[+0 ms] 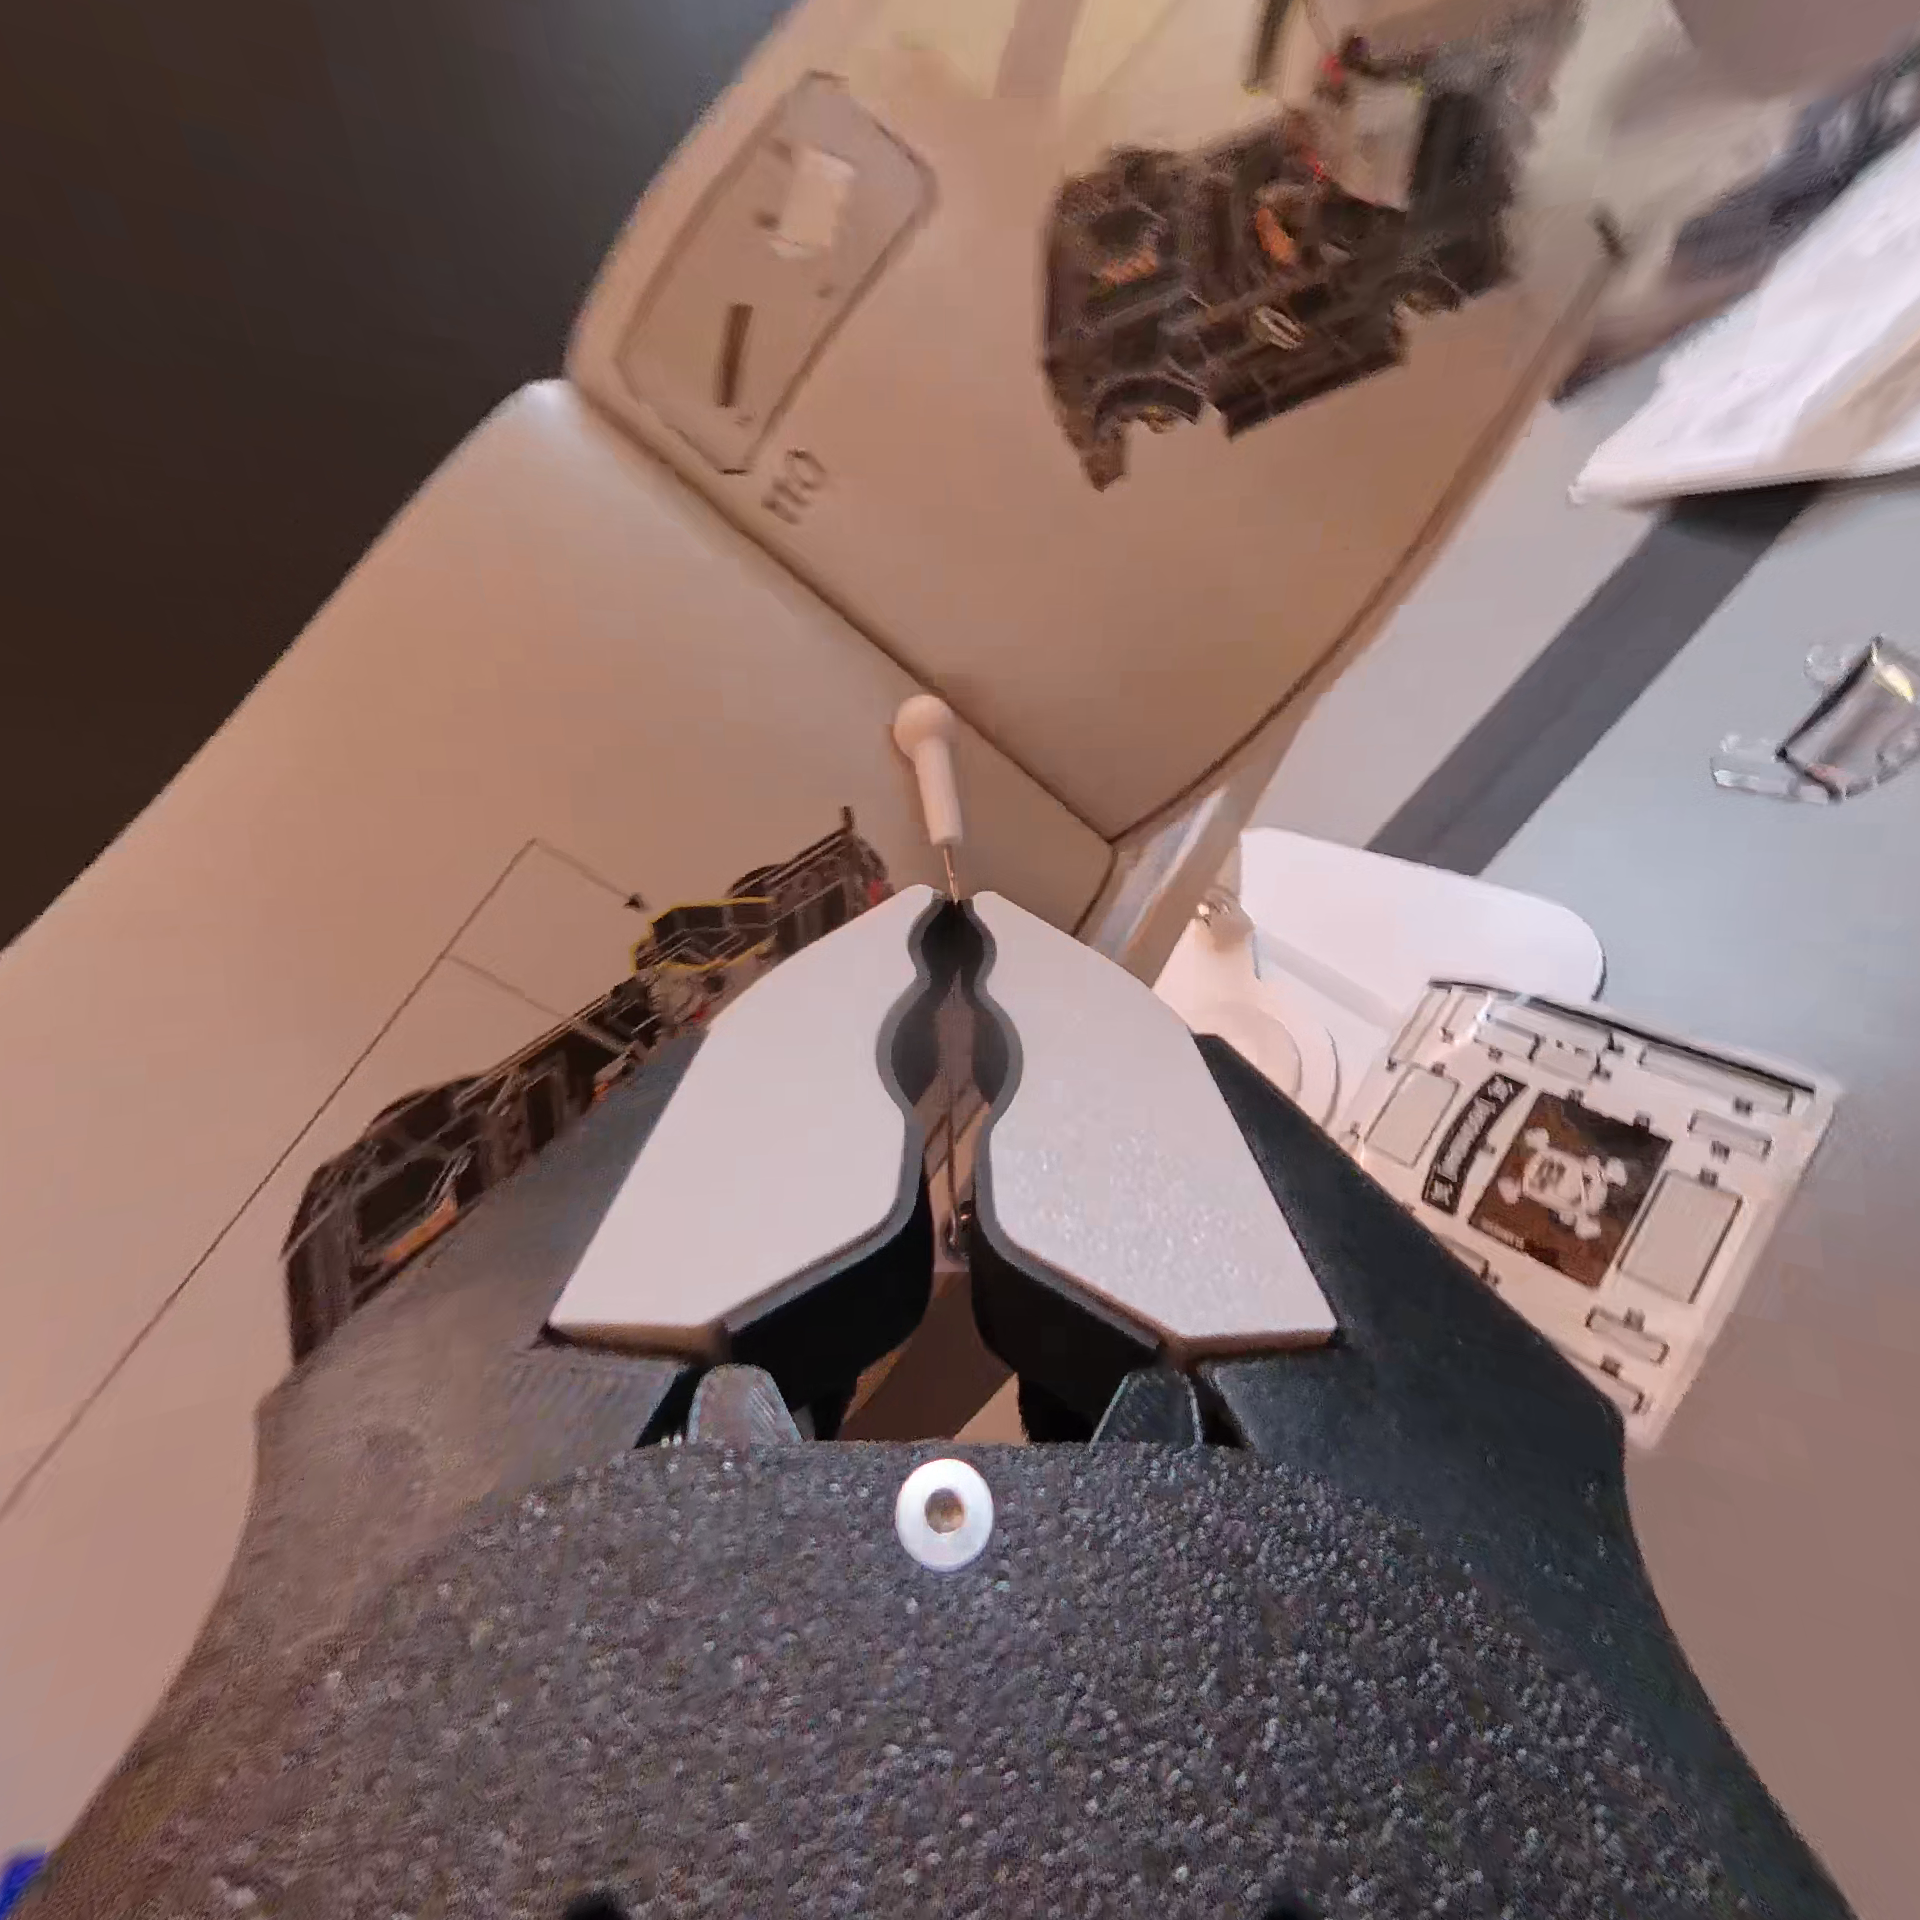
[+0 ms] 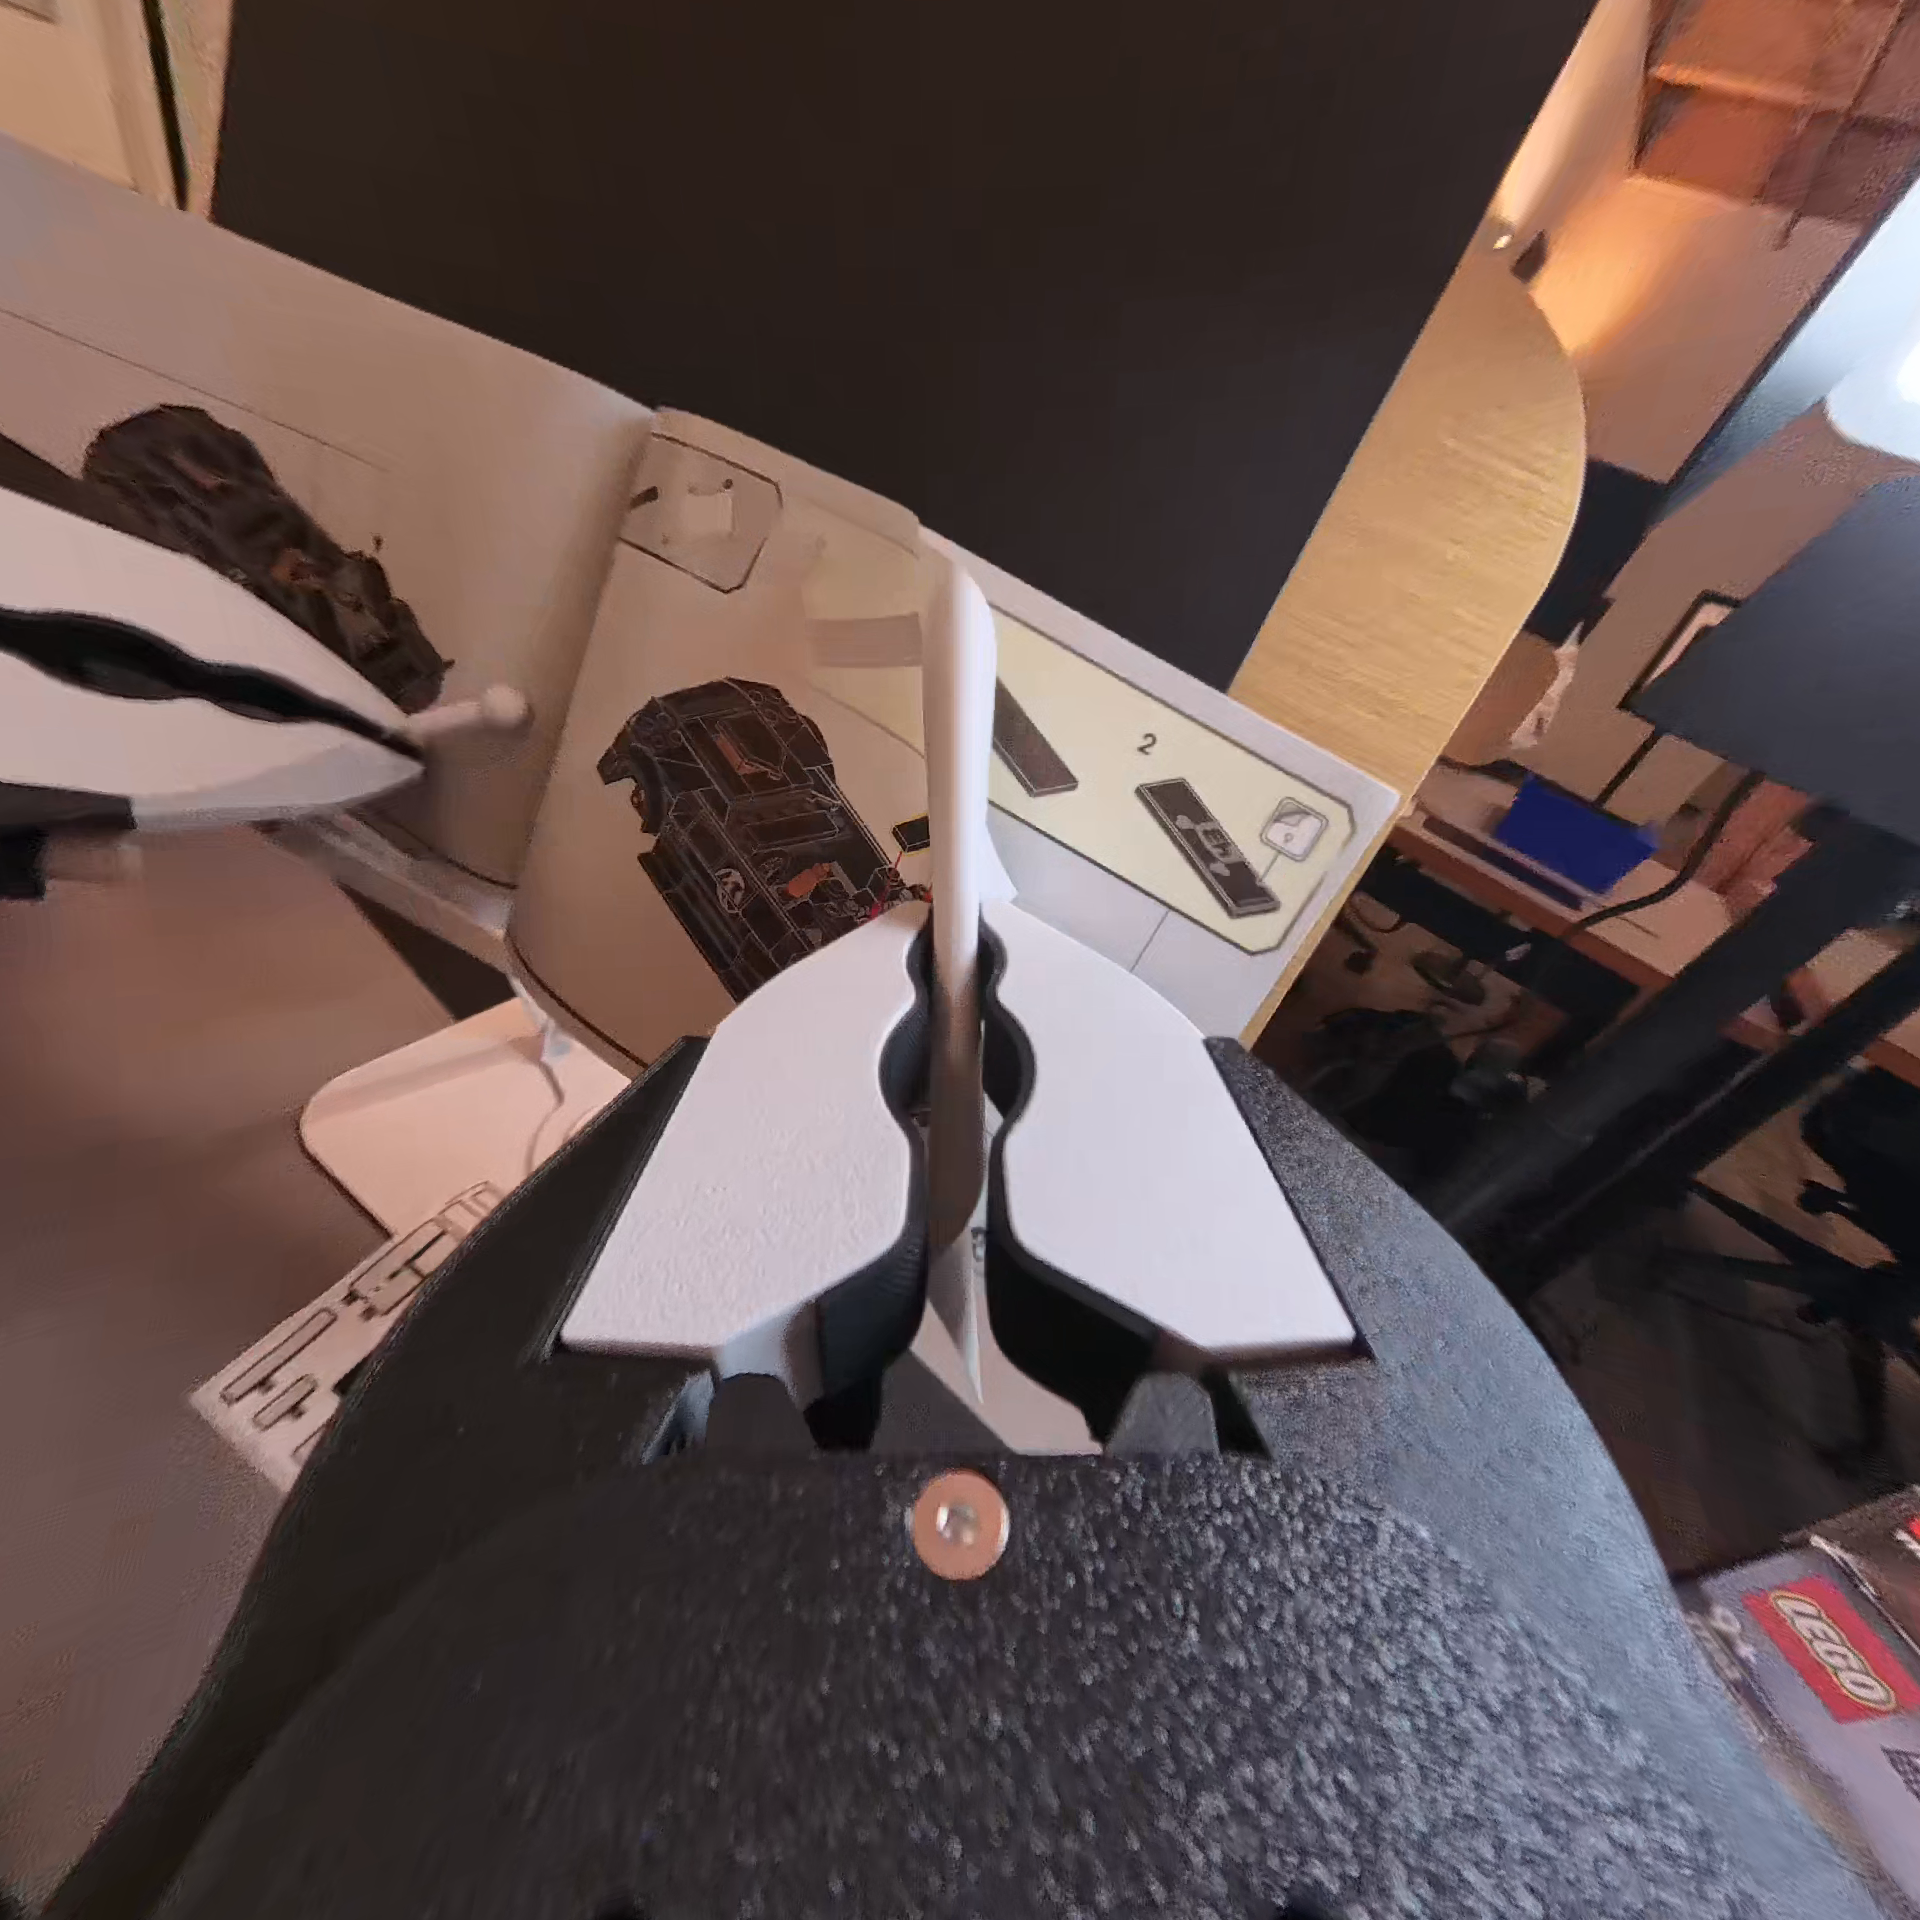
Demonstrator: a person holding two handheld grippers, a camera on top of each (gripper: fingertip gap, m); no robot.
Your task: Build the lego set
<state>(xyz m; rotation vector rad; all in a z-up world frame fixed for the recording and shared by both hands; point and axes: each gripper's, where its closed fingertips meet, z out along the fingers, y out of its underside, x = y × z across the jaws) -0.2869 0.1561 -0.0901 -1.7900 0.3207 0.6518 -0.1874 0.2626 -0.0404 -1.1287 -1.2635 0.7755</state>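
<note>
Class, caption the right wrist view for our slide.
Right gripper pinches an instruction booklet page; left gripper alongside.

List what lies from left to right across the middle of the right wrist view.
Left hand-held gripper pinching a white-knobbed pin → dark model drawing on the instruction booklet → booklet page clamped edge-on in the right hand-held gripper → yellowish parts panel → blue box on a far desk.

Both grippers look like the same print, pretty chunky

Each hand-held gripper, left and right, has a rough, grainy black shell with one silver screw and washer in the middle, plus two smooth pale grey fingers with curved outer edges and wavy black-lined inner edges.
</note>
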